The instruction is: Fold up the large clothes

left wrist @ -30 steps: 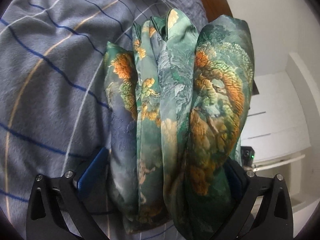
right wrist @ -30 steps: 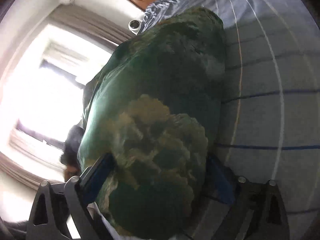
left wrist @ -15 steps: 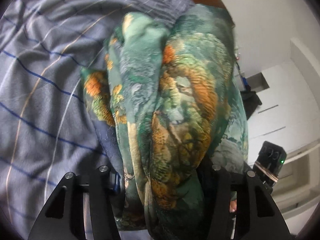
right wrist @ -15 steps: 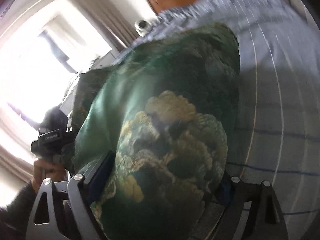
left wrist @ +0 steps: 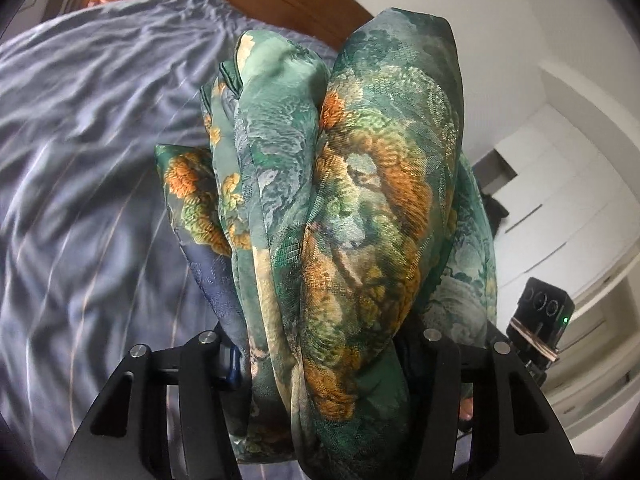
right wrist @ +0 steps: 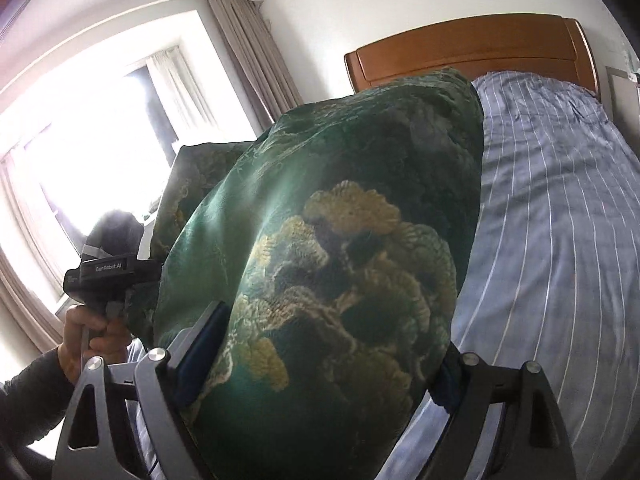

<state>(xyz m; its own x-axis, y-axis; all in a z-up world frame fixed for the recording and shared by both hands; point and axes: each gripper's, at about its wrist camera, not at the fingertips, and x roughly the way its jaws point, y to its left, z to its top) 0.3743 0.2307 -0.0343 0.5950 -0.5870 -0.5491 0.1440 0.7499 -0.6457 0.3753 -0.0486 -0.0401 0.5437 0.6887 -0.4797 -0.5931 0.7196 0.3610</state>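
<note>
A large green silky garment with orange and gold tree patterns [left wrist: 352,216] is bunched in thick folds and held up above the bed. My left gripper [left wrist: 320,360] is shut on a gathered bundle of it. My right gripper [right wrist: 320,372] is shut on another thick part of the garment [right wrist: 328,264], which fills most of that view. The fingertips of both grippers are hidden in the cloth. The left gripper's body and the hand holding it show in the right wrist view [right wrist: 104,280], beside the garment.
The bed with a blue-grey striped sheet [left wrist: 80,208] [right wrist: 560,240] lies below. A wooden headboard [right wrist: 472,52] stands at its far end. A bright window with curtains [right wrist: 100,152] is on one side, white cabinets [left wrist: 560,208] on the other.
Both grippers have lifted and tilted up with the garment, so the headboard, window and wall now show. The left gripper closed tighter on the bundle.
</note>
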